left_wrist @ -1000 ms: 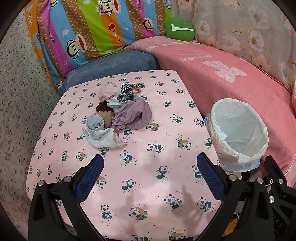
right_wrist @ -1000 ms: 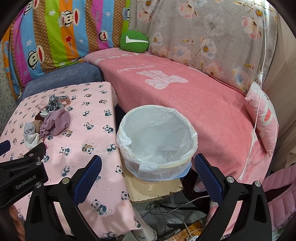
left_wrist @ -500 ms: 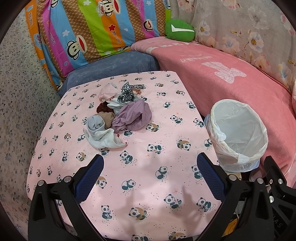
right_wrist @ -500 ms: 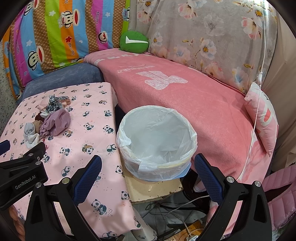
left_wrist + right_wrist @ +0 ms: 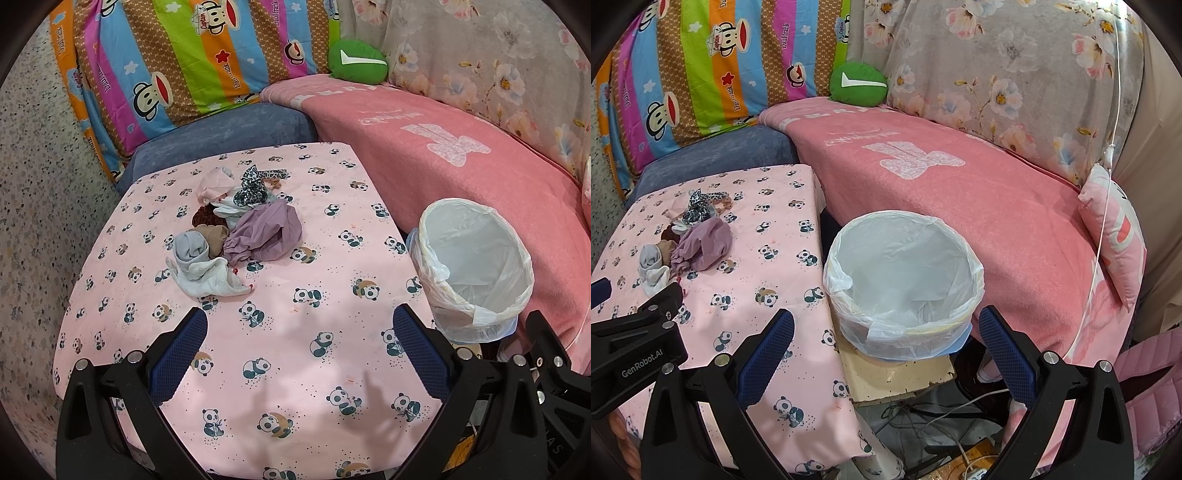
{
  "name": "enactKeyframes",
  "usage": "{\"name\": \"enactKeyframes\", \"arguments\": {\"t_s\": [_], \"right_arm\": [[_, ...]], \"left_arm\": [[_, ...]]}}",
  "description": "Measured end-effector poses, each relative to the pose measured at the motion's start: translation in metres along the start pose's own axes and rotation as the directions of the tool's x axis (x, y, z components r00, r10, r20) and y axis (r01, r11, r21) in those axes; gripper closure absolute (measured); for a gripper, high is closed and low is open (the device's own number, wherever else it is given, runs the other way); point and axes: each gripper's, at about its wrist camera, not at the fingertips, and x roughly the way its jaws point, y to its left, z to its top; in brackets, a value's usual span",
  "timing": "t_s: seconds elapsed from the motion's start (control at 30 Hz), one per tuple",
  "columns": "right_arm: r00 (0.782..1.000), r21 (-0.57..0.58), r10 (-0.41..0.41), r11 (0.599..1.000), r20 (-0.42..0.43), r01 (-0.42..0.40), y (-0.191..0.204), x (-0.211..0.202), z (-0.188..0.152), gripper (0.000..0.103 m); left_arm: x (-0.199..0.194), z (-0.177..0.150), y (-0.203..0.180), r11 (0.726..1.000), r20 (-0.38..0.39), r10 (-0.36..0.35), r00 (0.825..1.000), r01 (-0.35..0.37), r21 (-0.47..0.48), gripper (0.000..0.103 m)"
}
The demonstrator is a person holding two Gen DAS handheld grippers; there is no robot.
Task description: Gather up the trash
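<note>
Both my left gripper (image 5: 299, 325) and right gripper (image 5: 886, 326) hang spread and empty, cloth scraps (image 5: 240, 225) heaped left of the lined bin (image 5: 905, 273).

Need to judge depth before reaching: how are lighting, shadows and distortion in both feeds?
Left wrist view: even, soft light; faint gripper shadows on the table cloth; cloth pile sharp; fisheye bends the edges. Right wrist view: lined bin sharp, mild sheen on its plastic, no harsh glare; corners black.

We cannot tell the lower pieces of the rag pile (image 5: 236, 229) apart, and the worktop (image 5: 280, 369) runs off the frame's bottom.
</note>
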Motion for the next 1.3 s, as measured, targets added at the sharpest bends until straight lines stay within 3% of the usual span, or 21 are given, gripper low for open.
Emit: {"name": "enactKeyframes", "arguments": {"t_s": [0.6,0.77,0.9,1.03,1.3], "right_arm": [[1.0,0.012,-0.016,1.0,0.012,0.016,0.002,-0.005,0.006,0.005],[1.0,0.027,0.011,1.0,0.025,-0.012,0.01,-0.002,0.009,0.005],[0.999,0.026,0.035,0.999,0.031,-0.036,0.026,0.004,0.014,0.005],[0.998,0.018,0.053,0.998,0.037,-0.054,0.049,0.013,0.02,0.005],[0.991,0.007,0.129,0.992,0.033,-0.13,0.098,0.041,0.031,0.005]], "left_arm": [[0.008,0.002,0.011,0.999,0.019,-0.029,0.999,0.029,0.017,0.007],[0.016,0.004,0.024,0.998,0.047,-0.049,0.998,0.048,0.026,0.007],[0.028,0.009,0.046,0.997,0.06,-0.072,0.996,0.072,0.007,0.007],[0.046,0.013,0.077,0.998,0.069,-0.051,0.996,0.053,-0.04,0.007],[0.097,0.014,0.141,0.995,0.004,-0.019,1.0,0.02,-0.101,0.007]]}}
